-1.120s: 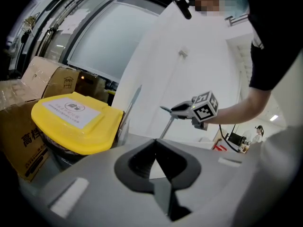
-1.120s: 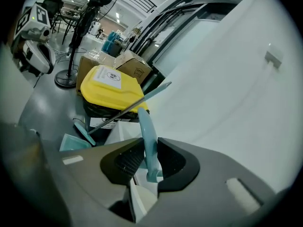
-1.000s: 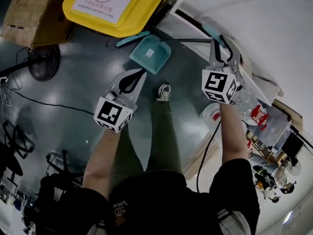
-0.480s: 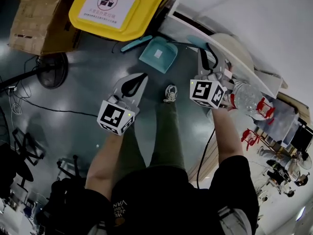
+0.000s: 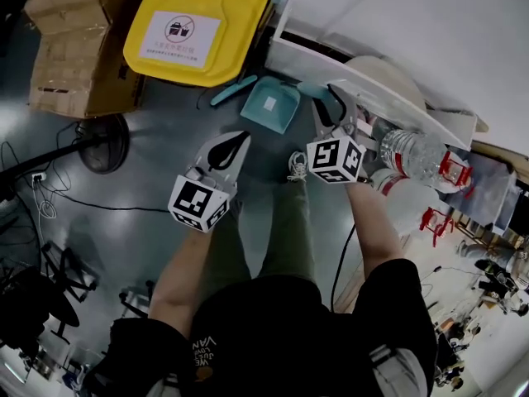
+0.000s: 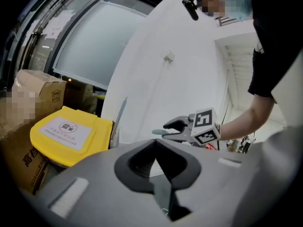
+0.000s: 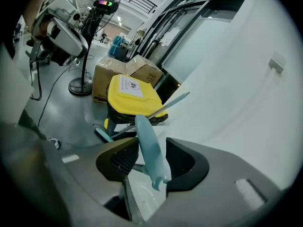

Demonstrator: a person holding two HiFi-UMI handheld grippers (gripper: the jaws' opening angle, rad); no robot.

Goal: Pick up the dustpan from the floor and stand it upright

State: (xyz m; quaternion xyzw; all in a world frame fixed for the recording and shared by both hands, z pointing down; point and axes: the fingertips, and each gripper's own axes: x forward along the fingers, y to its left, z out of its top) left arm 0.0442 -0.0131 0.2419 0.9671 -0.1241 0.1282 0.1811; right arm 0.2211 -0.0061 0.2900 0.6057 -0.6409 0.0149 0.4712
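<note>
The teal dustpan [image 5: 269,106] stands with its pan on the grey floor by the white wall, its handle rising to my right gripper [image 5: 333,98]. In the right gripper view the teal handle grip [image 7: 147,141] stands between the jaws of the right gripper [image 7: 151,161], which are opening; gaps show beside it. My left gripper [image 5: 239,138] hangs shut and empty over the floor, left of the pan. The left gripper view shows the left gripper [image 6: 156,144] shut, with the right gripper [image 6: 176,128] and the handle's tip [image 6: 159,132] beyond it.
A yellow bin [image 5: 202,23] and cardboard boxes [image 5: 70,48] stand behind the dustpan. A teal broom [image 5: 233,89] lies by the bin. A fan base [image 5: 103,143] and cables [image 5: 50,197] are at the left, a water bottle [image 5: 409,155] at the right. My shoe [image 5: 297,165] is below the pan.
My right gripper has moved left along the wall with the handle, and its jaws have widened. The left gripper has risen a little, still shut.
</note>
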